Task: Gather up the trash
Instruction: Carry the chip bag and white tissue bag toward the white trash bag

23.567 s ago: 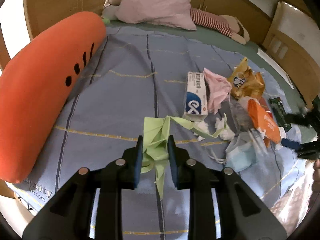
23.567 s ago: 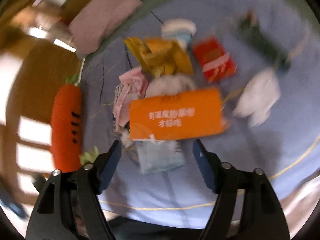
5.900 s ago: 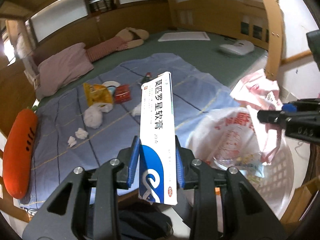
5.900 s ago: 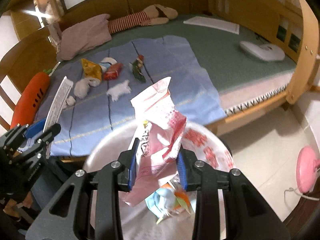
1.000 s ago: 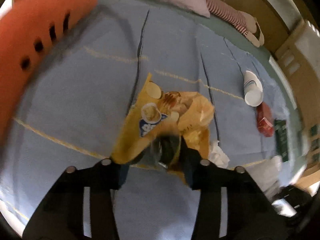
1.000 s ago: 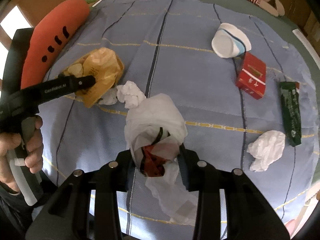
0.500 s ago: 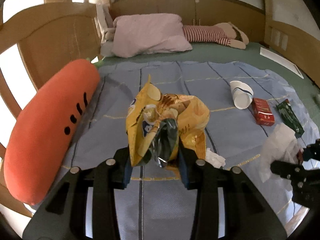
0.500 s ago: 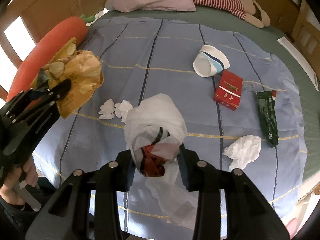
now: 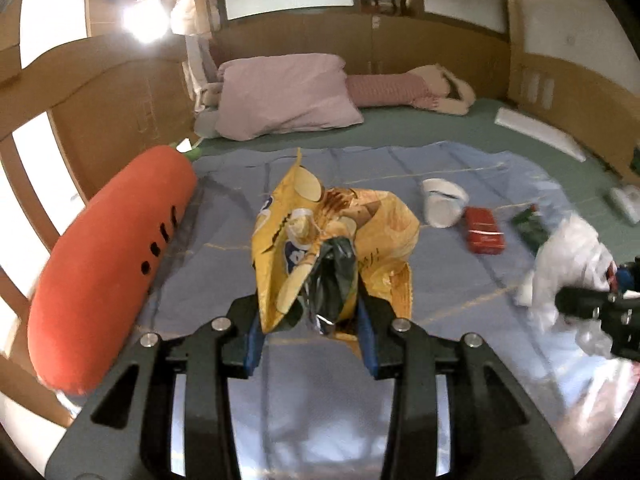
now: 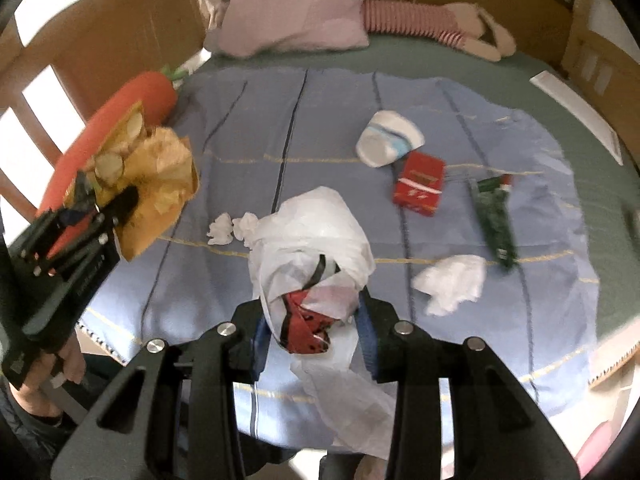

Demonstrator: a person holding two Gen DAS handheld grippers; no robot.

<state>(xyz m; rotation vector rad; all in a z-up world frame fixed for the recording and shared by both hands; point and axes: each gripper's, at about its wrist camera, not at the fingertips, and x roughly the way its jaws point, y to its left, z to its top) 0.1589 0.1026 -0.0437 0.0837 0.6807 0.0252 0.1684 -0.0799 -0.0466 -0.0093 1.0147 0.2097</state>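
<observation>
My left gripper (image 9: pixel 310 330) was clamped on the yellow snack bag (image 9: pixel 332 240), which stood up from between the pads through the centre of the left wrist view, its long axis running nearly upright toward the top of the frame and its crumpled silver lining showing at the pinch. My right gripper (image 10: pixel 316 330) was closed on a white plastic bag (image 10: pixel 316 240) with a red and black scrap caught in the grip; that bag bulged above the pads in the centre of the right wrist view and trailed a loose tail down toward the lower edge. Both loads hung clear of the blue blanket (image 10: pixel 320 120), so neither hand was free for another pick. I saw no bin in either view, so I judged the next move to be a carry away from the bed. What remained lay on the blanket in the right half of the right wrist view: a paper cup (image 10: pixel 388 140) at upper centre right, a red box (image 10: pixel 420 184) just below it, a green wrapper (image 10: pixel 494 216) lying lengthwise down the frame further right, and a crumpled tissue (image 10: pixel 450 282) near my right gripper. Two small tissue wads (image 10: pixel 234 226) sat at centre left, between the two grippers, about as near to one as to the other.
</observation>
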